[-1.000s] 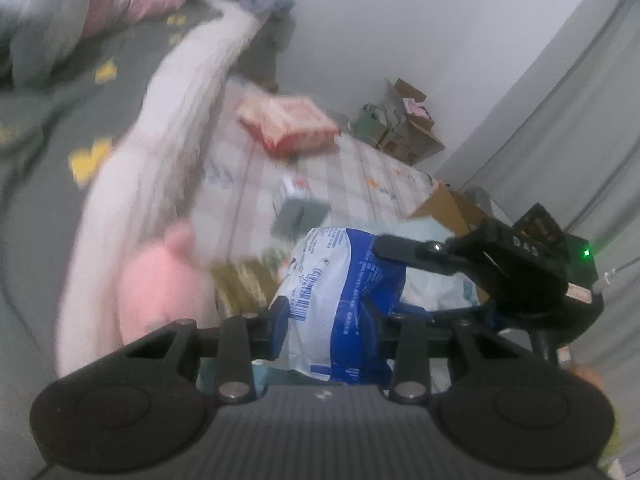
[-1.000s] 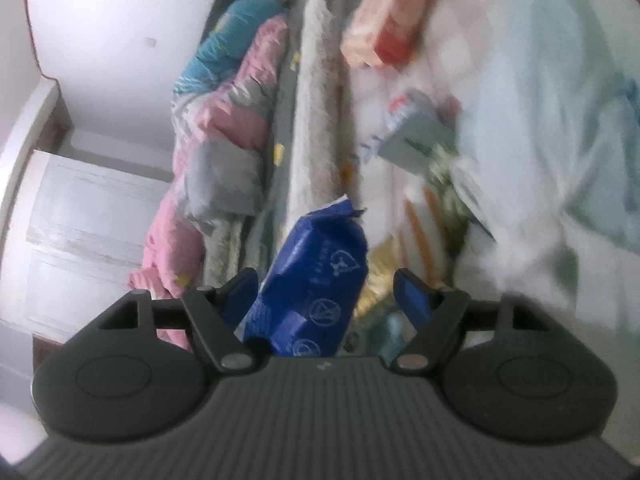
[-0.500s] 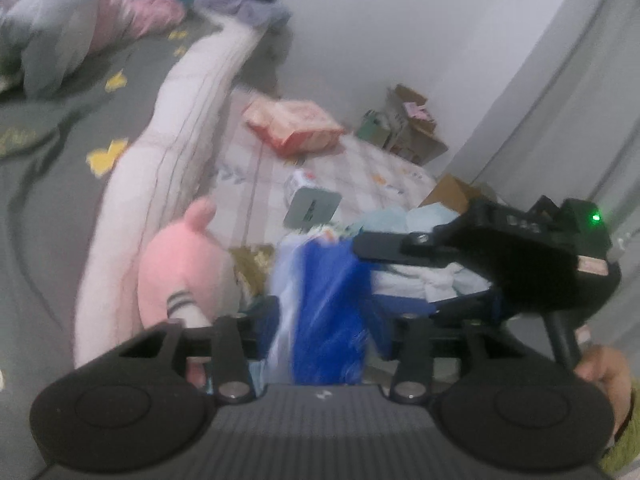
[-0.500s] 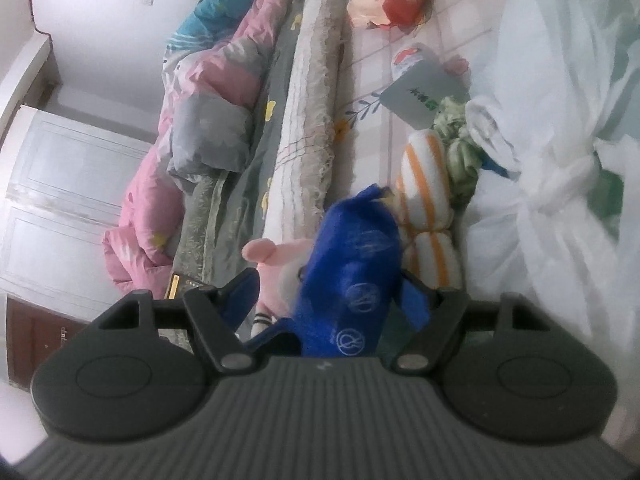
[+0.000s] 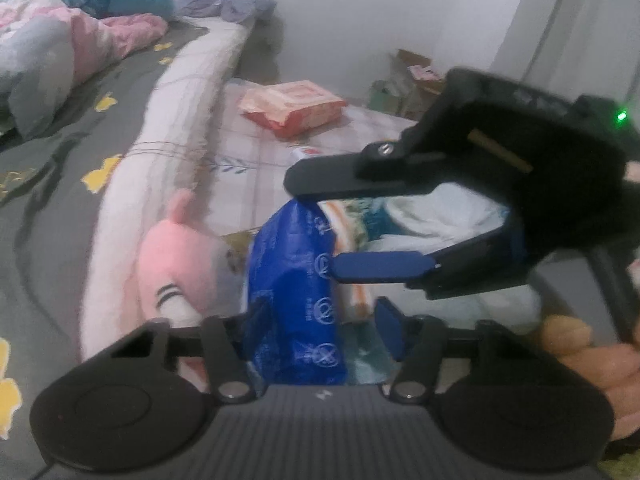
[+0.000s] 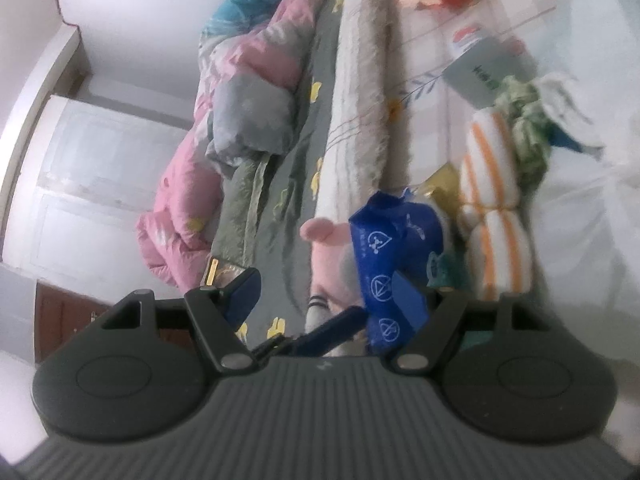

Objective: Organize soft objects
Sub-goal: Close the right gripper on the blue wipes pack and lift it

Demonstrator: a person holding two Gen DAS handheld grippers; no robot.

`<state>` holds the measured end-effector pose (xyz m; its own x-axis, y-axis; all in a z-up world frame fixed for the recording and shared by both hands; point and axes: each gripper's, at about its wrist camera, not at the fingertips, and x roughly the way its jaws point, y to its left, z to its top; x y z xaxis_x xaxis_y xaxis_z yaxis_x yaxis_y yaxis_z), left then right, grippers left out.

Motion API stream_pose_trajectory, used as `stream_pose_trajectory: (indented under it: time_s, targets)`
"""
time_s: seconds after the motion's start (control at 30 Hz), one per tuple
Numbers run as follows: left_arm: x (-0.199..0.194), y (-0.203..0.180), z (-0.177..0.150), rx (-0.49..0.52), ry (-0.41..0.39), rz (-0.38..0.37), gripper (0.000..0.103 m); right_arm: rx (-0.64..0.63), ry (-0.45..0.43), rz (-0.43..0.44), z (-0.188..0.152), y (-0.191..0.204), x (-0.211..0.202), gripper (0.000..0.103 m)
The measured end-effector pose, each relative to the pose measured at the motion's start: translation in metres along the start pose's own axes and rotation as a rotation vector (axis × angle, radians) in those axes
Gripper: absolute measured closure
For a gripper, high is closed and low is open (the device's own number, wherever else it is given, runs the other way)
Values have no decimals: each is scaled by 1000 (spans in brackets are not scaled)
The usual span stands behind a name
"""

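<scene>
Bed [image 5: 60, 208]; blue pack [image 5: 292, 304], white symbols

Bedroom clutter beyond the sorting spot

A cardboard box [image 5: 416, 74] stands far right against the white wall [image 5: 360, 20], beside a pale curtain [image 5: 580, 32]. In the right wrist view, a white panelled door [image 6: 96, 184] fills the left side.
</scene>
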<state>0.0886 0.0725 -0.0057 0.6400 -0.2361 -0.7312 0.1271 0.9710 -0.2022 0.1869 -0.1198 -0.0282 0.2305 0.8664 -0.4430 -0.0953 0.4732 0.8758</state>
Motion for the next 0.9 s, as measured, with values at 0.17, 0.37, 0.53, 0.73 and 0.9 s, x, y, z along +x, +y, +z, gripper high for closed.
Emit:
stream_pose_trajectory:
  time_s: [0.17, 0.37, 0.53, 0.73, 0.9]
  targets:
    - [-6, 13, 2, -56, -10, -26, 93, 14, -8, 33, 1, 0, -3, 30]
    - [-19, 12, 9, -60, -66, -46, 103, 18, -80, 43, 6, -6, -29, 30]
    - [-7, 13, 4, -69, -4, -32, 102, 24, -111, 37, 10, -13, -40, 30]
    - [-14, 14, -3, -78, -7, -47, 84, 53, -89, 19, 6, -25, -26, 30]
    - [-15, 4, -6, -40, -13, -52, 71, -32, -166, -63, 5, -13, -36, 29]
